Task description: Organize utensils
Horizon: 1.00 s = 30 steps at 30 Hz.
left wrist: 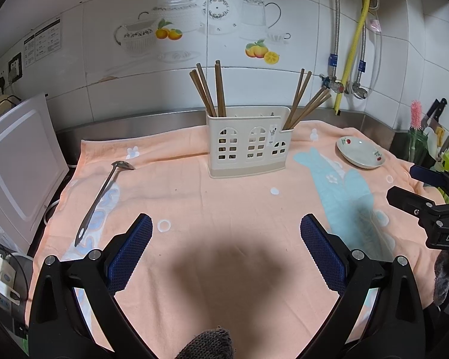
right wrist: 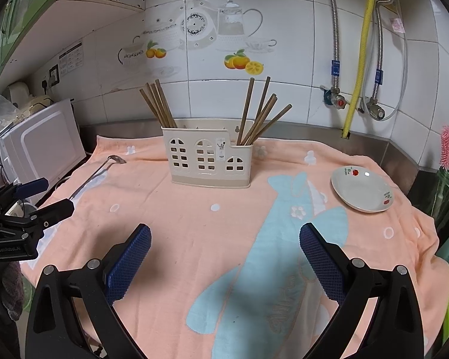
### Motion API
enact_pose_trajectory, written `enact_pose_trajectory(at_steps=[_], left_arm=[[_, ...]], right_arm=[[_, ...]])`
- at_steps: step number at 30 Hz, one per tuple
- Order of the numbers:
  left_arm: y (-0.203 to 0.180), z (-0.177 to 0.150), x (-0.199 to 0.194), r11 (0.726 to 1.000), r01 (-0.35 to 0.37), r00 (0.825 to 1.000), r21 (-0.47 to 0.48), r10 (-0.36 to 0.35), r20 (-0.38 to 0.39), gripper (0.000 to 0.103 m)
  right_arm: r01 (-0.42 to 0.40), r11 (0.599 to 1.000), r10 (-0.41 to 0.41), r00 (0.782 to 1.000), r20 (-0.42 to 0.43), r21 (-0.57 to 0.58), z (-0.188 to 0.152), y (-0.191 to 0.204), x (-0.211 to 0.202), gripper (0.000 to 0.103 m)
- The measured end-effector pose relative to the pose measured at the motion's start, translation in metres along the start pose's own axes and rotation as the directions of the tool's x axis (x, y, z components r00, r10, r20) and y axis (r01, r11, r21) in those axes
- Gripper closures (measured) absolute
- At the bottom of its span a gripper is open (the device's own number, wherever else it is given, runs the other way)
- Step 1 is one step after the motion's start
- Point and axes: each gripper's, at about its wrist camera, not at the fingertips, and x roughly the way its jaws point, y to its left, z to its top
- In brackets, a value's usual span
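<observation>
While both grippers hang over the peach towel [left wrist: 224, 209] with nothing held, the left gripper [left wrist: 226, 224] and the right gripper [right wrist: 224, 233] each have their fingers spread wide apart. At centre frame stands the cream utensil holder [left wrist: 248, 146], chopsticks [left wrist: 208, 92] upright in its end compartments. A metal ladle [left wrist: 101, 197] lies at left; a small plate [left wrist: 360, 152] sits at right.

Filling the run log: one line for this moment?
left gripper open | right gripper open | ladle on towel | chopsticks in holder
</observation>
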Motion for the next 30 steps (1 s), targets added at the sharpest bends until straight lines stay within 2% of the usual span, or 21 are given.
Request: enact_pose_trajectory(at_steps=[30], left_arm=[[-0.0018, -0.0018, 0.0013, 1.000, 0.006, 1.000, 0.005, -0.006, -0.003, 0.005]], right_arm=[[-0.010, 1.000, 0.010, 1.000, -0.003, -0.008, -0.0017, 0.0049, 0.0010, 0.007]])
